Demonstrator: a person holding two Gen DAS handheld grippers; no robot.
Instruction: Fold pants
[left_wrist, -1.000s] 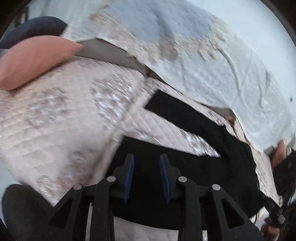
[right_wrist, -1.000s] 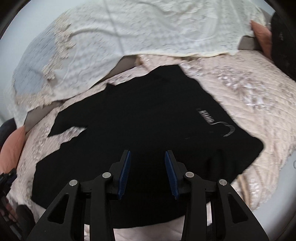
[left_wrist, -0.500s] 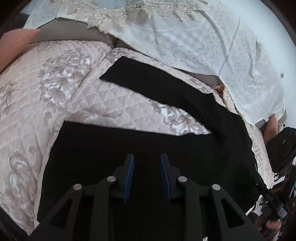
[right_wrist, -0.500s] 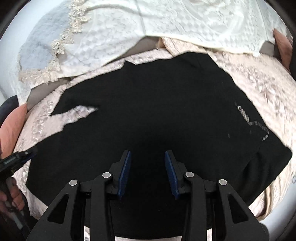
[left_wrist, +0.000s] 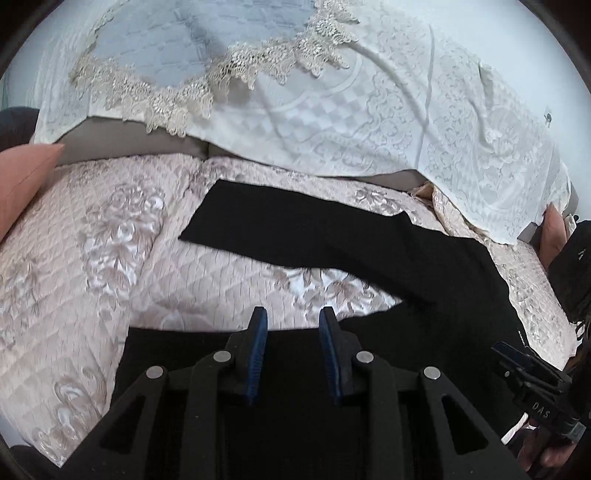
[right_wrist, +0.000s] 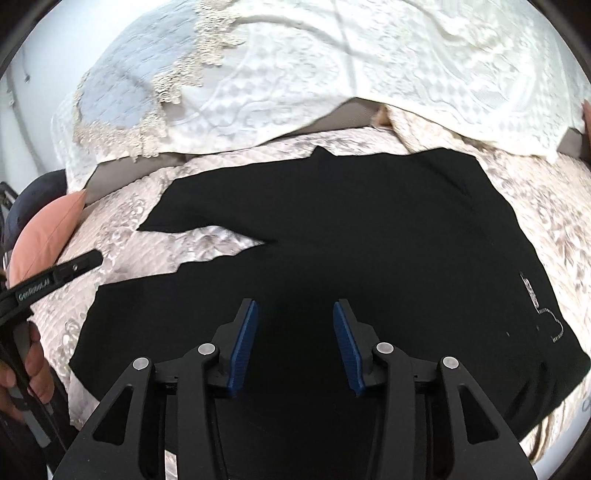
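Black pants (right_wrist: 351, 229) lie spread flat on a pink quilted bed cover (right_wrist: 147, 258), legs apart and pointing left, waist at the right with a small white logo (right_wrist: 543, 314). In the left wrist view the far leg (left_wrist: 314, 229) and the near leg (left_wrist: 184, 362) form a V. My left gripper (left_wrist: 291, 317) is open and empty over the near leg's upper edge. My right gripper (right_wrist: 295, 310) is open and empty above the seat of the pants. Each gripper shows at the edge of the other's view, the right (left_wrist: 535, 387) and the left (right_wrist: 48, 280).
A white lace cover (left_wrist: 369, 110) drapes over the back behind the bed cover. A salmon pillow (left_wrist: 22, 173) lies at the far left and shows in the right wrist view (right_wrist: 44, 236). A dark object (left_wrist: 576, 266) sits at the right edge.
Both grippers pulled back and tilted up, so more of the lace cover shows. The left gripper now sits at the near leg's upper edge. Both stayed open.
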